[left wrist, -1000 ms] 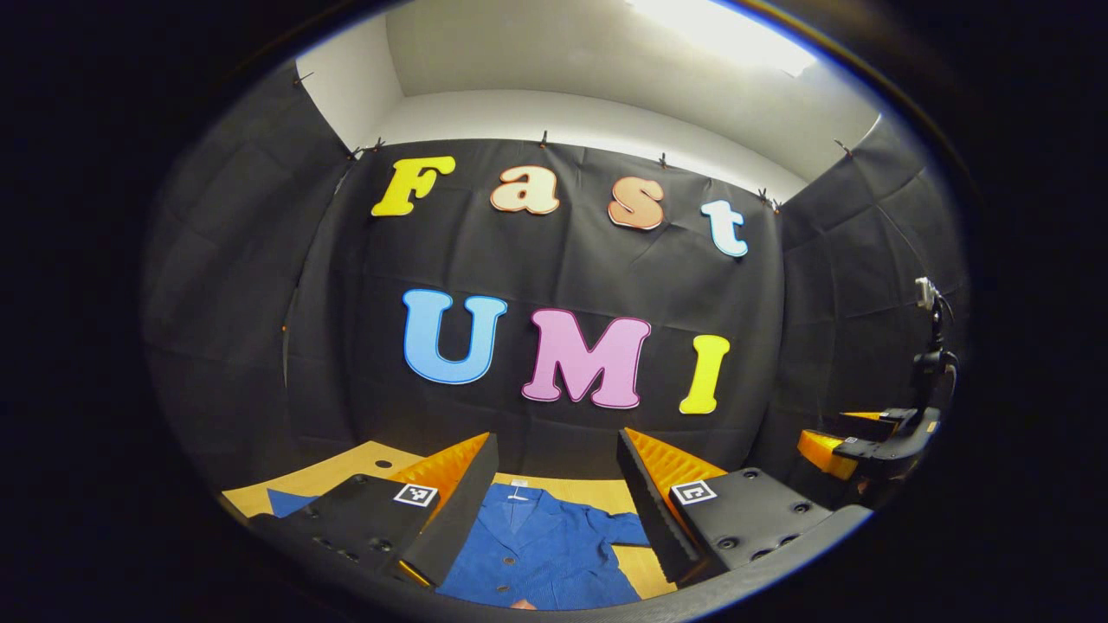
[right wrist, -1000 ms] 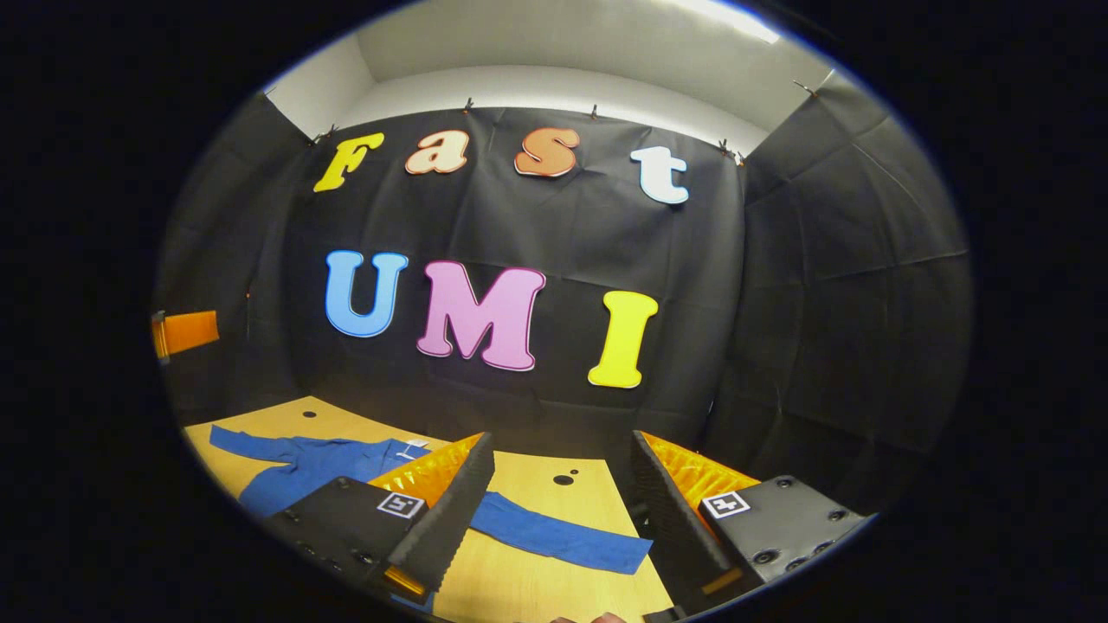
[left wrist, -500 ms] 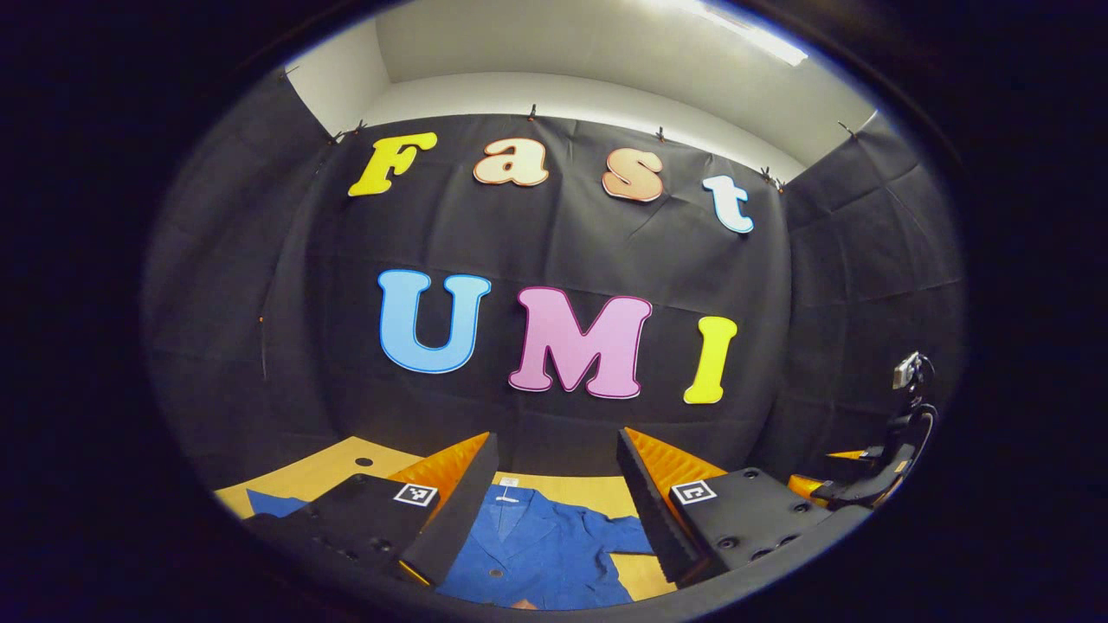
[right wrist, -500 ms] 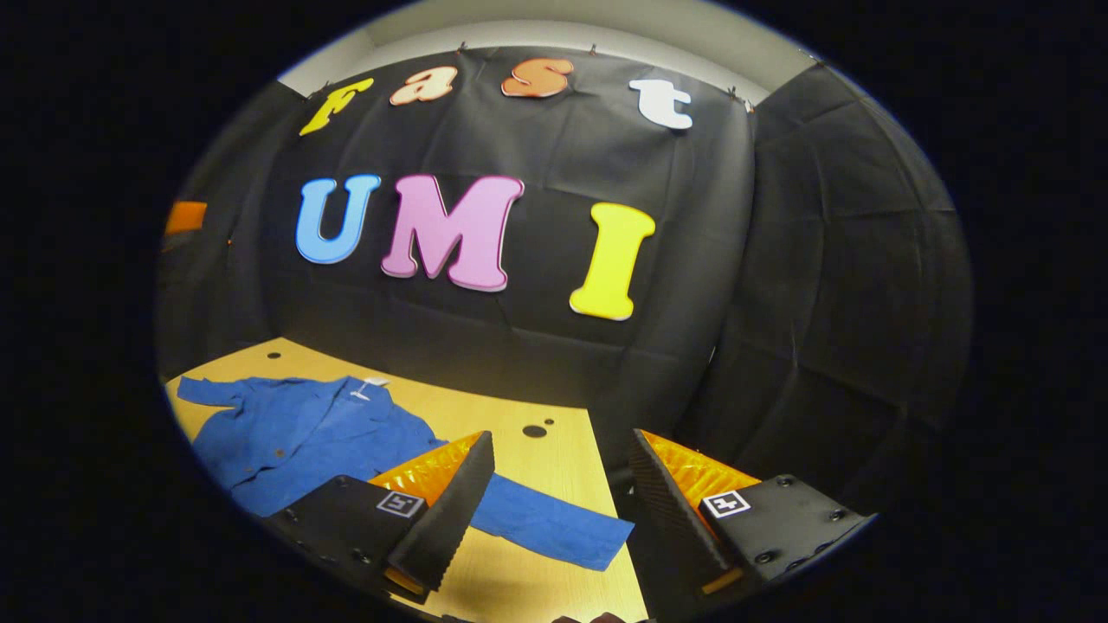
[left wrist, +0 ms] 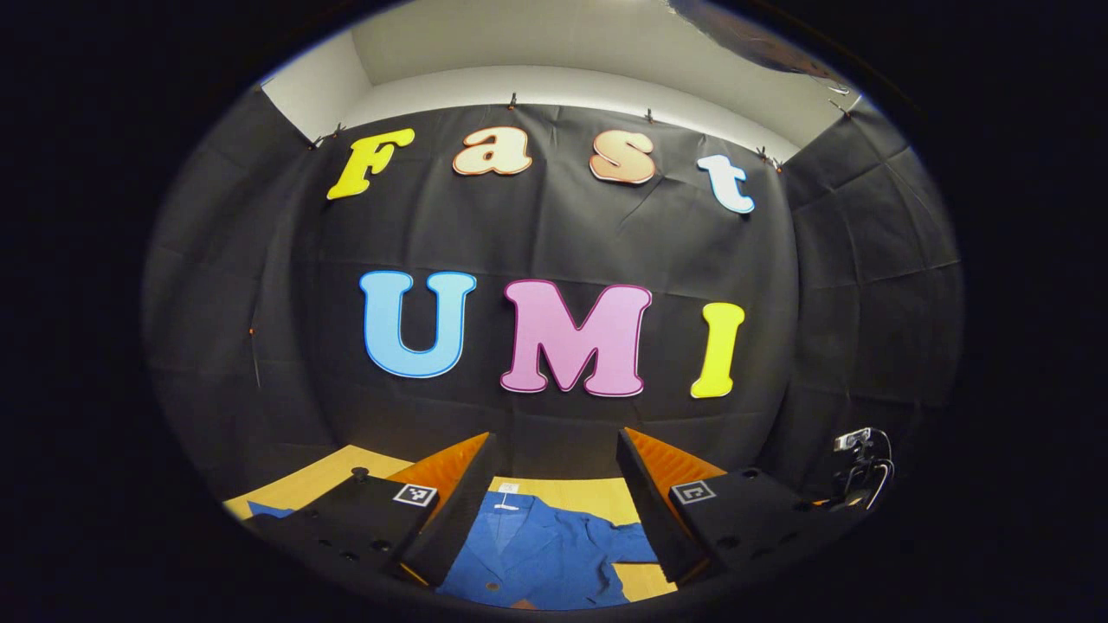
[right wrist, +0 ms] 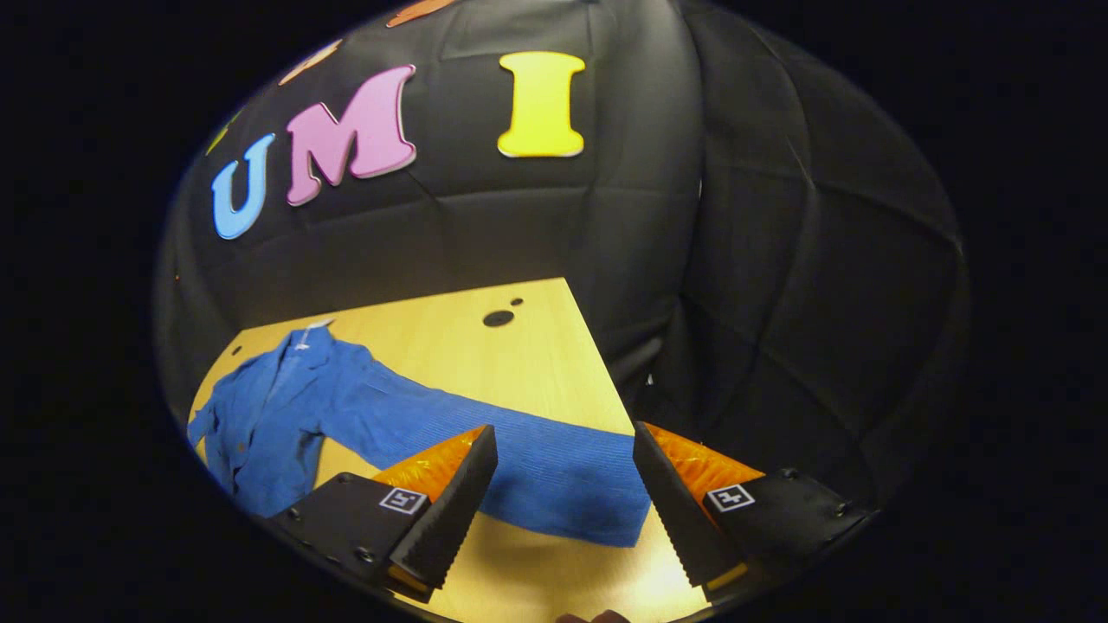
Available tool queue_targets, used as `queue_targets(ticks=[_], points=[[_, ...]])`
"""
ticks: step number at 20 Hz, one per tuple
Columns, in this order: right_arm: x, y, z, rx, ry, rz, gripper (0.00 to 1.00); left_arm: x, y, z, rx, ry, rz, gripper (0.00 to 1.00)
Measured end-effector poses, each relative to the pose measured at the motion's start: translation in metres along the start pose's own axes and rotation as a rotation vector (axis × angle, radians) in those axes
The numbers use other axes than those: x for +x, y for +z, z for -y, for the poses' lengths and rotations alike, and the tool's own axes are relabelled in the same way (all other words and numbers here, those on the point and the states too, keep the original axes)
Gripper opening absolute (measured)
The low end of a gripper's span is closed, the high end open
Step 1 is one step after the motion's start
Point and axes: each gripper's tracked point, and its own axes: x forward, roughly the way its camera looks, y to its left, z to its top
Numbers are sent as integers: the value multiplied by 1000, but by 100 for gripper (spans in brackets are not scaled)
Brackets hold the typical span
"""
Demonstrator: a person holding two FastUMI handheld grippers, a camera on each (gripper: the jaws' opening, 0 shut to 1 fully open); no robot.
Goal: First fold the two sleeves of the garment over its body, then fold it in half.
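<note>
Blue garment spread flat on a wooden table, both grippers held above it with fingers apart.

The garment lies open with its collar toward the far wall; a small white neck tag shows, too small to read. In the right gripper view, one sleeve stretches out toward the right, and the right gripper hangs spread over its cuff, apart from the cloth. The left gripper is released above the collar and chest. Each finger carries a square black-and-white marker, no legible writing.

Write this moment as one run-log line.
stage: approach | garment: flat on table, unfolded | right gripper: open, over sleeve end | left gripper: open, above garment
</note>
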Motion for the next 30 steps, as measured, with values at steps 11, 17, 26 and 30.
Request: queue_targets(ticks=[11, 17, 26, 30], points=[[49, -63, 14, 39, -89, -206, 100, 10, 14, -17, 46, 15, 14, 80], [53, -69, 17, 53, -106, -213, 100, 9, 1, -25, 9, 29, -23, 80], [53, -67, 17, 93, -104, -214, 95, 2, 1, -21, 35, 37, -17, 80], [55, -66, 23, 132, -122, -208, 87, -2, 3, -18, 44, 35, -12, 80]])
